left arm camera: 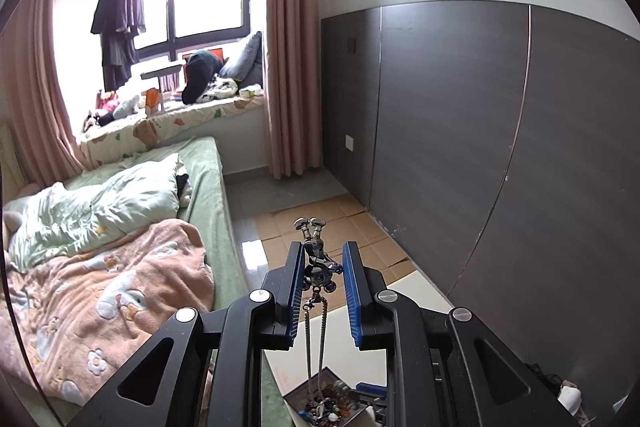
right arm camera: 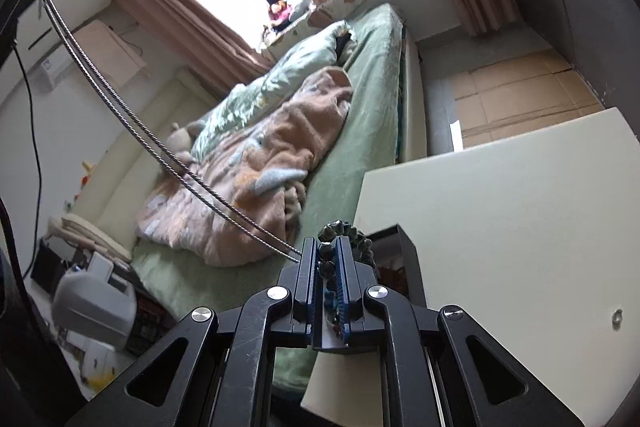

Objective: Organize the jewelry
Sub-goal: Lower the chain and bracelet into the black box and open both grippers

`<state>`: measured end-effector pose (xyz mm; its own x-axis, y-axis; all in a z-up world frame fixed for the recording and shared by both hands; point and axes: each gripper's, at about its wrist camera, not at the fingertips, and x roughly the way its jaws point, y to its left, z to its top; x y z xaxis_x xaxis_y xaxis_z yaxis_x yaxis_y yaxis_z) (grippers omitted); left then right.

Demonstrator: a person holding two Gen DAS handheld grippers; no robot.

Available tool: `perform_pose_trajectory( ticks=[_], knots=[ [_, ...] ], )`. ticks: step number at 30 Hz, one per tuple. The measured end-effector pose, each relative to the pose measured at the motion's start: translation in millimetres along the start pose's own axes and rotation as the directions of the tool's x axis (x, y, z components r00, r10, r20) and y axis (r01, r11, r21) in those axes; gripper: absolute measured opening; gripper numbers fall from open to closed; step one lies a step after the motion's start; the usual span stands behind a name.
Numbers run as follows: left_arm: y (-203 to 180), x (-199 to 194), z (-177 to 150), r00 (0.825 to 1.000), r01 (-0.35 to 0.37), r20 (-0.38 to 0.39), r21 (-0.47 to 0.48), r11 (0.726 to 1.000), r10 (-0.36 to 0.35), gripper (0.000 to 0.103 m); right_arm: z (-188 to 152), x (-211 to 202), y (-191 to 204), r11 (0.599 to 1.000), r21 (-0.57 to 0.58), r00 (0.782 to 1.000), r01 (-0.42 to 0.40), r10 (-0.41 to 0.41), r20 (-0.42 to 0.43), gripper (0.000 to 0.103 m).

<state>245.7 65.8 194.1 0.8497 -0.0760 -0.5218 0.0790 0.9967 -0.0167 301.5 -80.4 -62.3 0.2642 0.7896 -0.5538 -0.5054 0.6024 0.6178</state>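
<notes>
In the left wrist view my left gripper [left arm camera: 323, 251] is shut on a silver figure pendant [left arm camera: 318, 265], which stands up between the blue pads. Its double chain [left arm camera: 316, 339] hangs straight down into an open box [left arm camera: 298, 393] crowded with several jewelry pieces. In the right wrist view my right gripper [right arm camera: 326, 245] is shut on a dark bead bracelet [right arm camera: 352, 233], whose loop of beads curves out past the fingertips. The silver chain [right arm camera: 132, 125] slants down from the upper left to the right gripper's left finger; its end is hidden there. A dark box [right arm camera: 406, 247] sits just beyond.
The white tabletop [right arm camera: 500, 211] carries a small silver ring [right arm camera: 618, 319] at the right. Left of the table is a bed with a pink blanket [left arm camera: 112, 279] and green sheet. Flattened cardboard [left arm camera: 360, 223] covers the floor beside a dark wall panel [left arm camera: 460, 127].
</notes>
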Motion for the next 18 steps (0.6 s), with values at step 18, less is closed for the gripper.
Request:
perform_pose_trajectory(
  ticks=[18],
  knots=[
    [0.3,66.3,-75.0,0.981,0.063,-0.178,-0.049,0.997,-0.071,0.020,-3.6,-47.8,-48.9,0.984,0.058,0.985,0.168,-0.169,0.014,0.041]
  ],
)
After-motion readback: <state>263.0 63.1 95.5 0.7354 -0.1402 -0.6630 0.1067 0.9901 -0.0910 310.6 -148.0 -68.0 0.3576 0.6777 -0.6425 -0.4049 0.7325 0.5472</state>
